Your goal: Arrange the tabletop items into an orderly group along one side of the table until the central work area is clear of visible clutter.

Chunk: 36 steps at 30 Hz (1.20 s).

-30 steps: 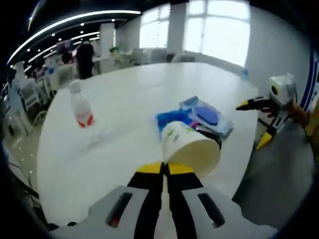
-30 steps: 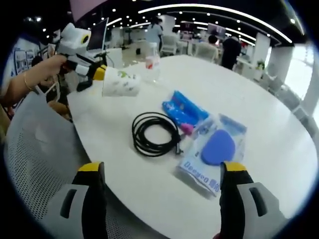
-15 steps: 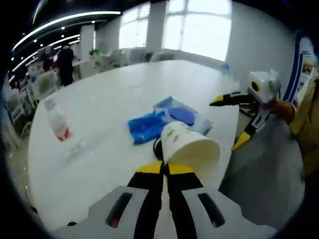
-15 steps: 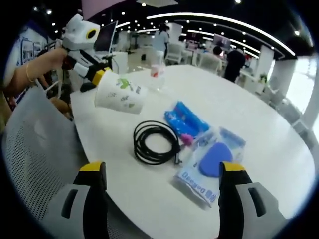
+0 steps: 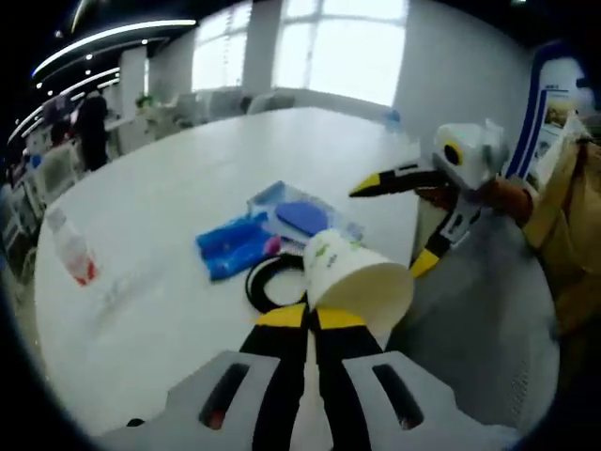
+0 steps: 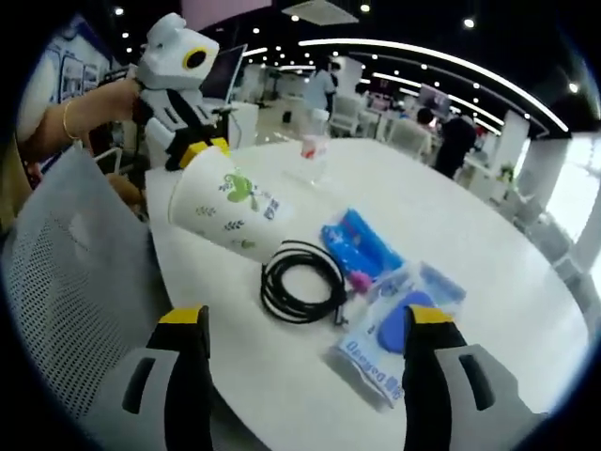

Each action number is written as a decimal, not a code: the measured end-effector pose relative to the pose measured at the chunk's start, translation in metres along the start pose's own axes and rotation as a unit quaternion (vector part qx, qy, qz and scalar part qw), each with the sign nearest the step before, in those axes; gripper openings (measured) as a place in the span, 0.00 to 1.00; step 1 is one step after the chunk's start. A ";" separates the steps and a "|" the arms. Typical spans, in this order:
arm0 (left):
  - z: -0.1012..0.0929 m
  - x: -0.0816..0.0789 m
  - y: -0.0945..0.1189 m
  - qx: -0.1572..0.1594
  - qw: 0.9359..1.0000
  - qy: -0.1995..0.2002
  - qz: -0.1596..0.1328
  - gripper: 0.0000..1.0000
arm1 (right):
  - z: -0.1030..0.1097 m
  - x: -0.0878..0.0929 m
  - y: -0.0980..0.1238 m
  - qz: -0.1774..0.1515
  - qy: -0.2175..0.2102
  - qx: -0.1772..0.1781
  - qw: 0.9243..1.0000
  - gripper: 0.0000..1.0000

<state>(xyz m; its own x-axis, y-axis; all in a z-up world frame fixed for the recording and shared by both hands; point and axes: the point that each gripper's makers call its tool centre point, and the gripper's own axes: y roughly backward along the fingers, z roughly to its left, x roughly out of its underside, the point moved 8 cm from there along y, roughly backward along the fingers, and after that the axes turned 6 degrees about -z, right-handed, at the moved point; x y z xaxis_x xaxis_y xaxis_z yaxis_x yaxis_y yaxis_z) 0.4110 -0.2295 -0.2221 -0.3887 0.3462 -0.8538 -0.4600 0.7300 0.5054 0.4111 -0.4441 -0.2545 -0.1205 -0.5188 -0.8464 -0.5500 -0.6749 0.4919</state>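
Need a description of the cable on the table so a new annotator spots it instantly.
Start at the white round table and go to the cluster near its edge by the mesh chair. The cable lies there as a flat black coil, just beside the blue packet and the clear bag with a blue pad. It is the one black, ring-shaped thing among blue packaging.

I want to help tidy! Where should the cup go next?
Probably down beside the black cable. The left tongs hold the paper cup in the air, tilted, near the blue pack and mouse pouch grouped there.
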 end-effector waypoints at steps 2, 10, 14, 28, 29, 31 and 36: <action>-0.001 -0.001 -0.002 0.005 1.000 -0.001 0.003 0.00 | 0.001 -0.001 0.000 -0.004 0.005 -0.005 1.000 0.79; -0.009 -0.002 -0.012 0.036 0.999 0.003 0.015 0.00 | 0.008 -0.006 -0.001 -0.022 0.037 -0.025 0.999 0.73; -0.015 -0.005 -0.017 0.047 0.999 0.006 0.014 0.00 | 0.012 -0.007 -0.002 -0.025 0.052 -0.039 0.998 0.69; -0.024 -0.012 -0.023 0.076 0.996 -0.011 0.037 0.00 | 0.026 -0.017 -0.002 -0.048 0.126 -0.069 0.988 0.60; -0.024 -0.012 -0.024 0.079 0.996 -0.011 0.039 0.00 | 0.027 -0.016 -0.003 -0.044 0.139 -0.071 0.987 0.59; -0.026 -0.014 -0.027 0.085 0.995 -0.014 0.043 0.00 | 0.029 -0.015 -0.004 -0.040 0.141 -0.076 0.986 0.57; -0.027 -0.016 -0.030 0.088 0.995 -0.022 0.045 0.00 | 0.029 -0.014 -0.004 -0.039 0.144 -0.083 0.985 0.49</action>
<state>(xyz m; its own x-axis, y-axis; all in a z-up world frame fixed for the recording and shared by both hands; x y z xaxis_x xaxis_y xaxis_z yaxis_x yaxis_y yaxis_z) 0.4093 -0.2732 -0.2200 -0.3847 0.4378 -0.8126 -0.2757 0.7857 0.5538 0.3908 -0.4185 -0.2505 0.1686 -0.5735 -0.8017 -0.4023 -0.7825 0.4752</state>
